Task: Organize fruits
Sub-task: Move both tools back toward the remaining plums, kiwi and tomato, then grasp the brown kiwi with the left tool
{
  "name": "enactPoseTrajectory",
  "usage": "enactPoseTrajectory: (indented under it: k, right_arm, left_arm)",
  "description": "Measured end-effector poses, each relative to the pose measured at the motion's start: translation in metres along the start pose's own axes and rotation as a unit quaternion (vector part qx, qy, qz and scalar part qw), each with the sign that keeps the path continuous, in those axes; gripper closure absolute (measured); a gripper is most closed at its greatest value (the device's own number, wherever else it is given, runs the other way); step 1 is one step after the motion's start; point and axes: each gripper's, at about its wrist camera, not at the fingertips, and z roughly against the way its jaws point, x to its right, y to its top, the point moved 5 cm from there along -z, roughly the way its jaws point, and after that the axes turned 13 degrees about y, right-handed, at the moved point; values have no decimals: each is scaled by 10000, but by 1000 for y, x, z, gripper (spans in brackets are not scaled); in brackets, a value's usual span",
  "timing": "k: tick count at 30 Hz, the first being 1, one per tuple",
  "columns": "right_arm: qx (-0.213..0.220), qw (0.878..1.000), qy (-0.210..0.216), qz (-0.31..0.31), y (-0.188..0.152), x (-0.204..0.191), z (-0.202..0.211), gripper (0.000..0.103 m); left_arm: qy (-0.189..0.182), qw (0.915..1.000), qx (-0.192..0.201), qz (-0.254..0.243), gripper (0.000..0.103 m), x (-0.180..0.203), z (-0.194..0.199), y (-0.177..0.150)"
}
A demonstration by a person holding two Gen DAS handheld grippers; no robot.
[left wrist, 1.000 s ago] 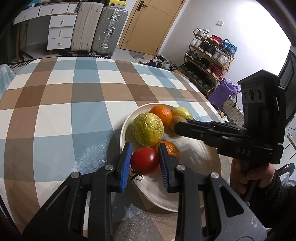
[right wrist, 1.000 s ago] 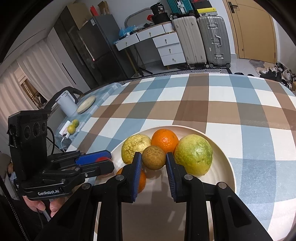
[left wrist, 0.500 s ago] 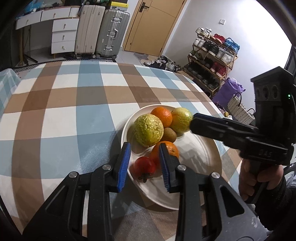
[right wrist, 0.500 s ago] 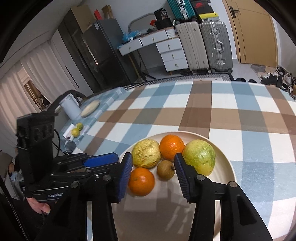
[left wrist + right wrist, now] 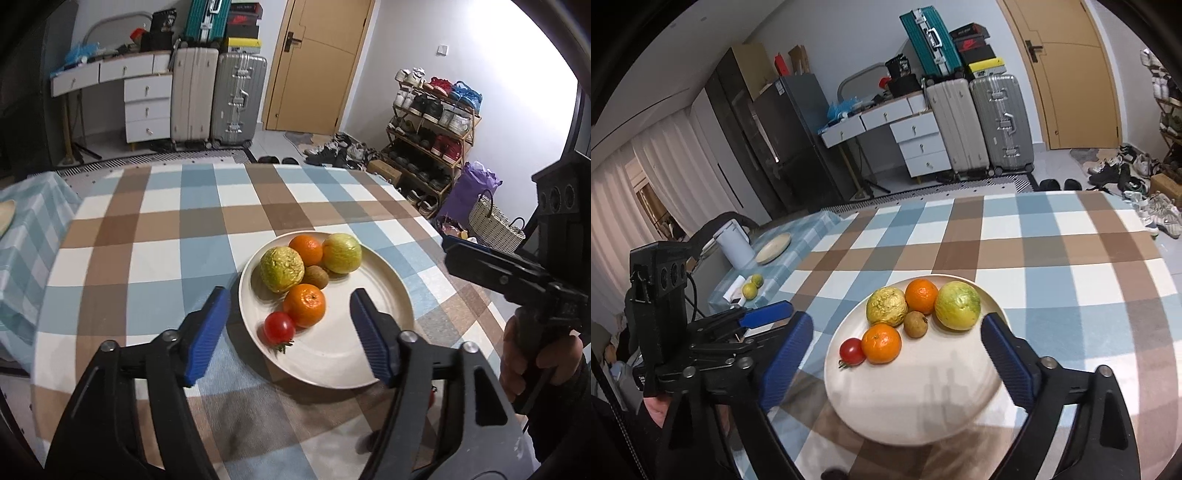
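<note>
fruits (image 5: 303,275) on plate (image 5: 343,365), plate on table (image 5: 155,236)

No lettering is legible — boxes and suitcases too blurred.

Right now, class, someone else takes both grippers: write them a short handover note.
Left gripper: open, holding nothing; jaws have just been opening.
Right gripper: open, holding nothing; jaws have just been opening.
On the plate: tomato, two oranges, kiwi, two yellow-green fruits.
Done: these six sit on the plate.
Left: perhaps the two small fruits on the side table.
</note>
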Motion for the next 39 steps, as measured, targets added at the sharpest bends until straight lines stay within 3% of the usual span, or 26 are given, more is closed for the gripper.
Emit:
enactPoseTrajectory:
  k: [3, 13, 17, 30, 39]
  right_arm:
    - [137, 9999, -82, 61, -1, -8, 18, 3]
    - [467, 9978, -294, 358, -19, -34, 63, 0]
    - [572, 9970, -254, 460, -30, -45, 76, 0]
    - [548, 9953, -531, 595, -84, -62, 100, 0]
    - [275, 9942, -716, 759, -124, -73, 98, 0]
  left_arm:
    - [102, 9999, 117, -18, 24, 4, 18, -1]
    - [270, 9992, 301, -77, 13, 20, 66, -18]
    - [306, 9985, 447, -23, 1, 25, 84, -29]
    - [385, 9987, 340, 6, 1, 35, 104, -73]
    - [401, 9988, 231, -155, 1, 53, 106, -106]
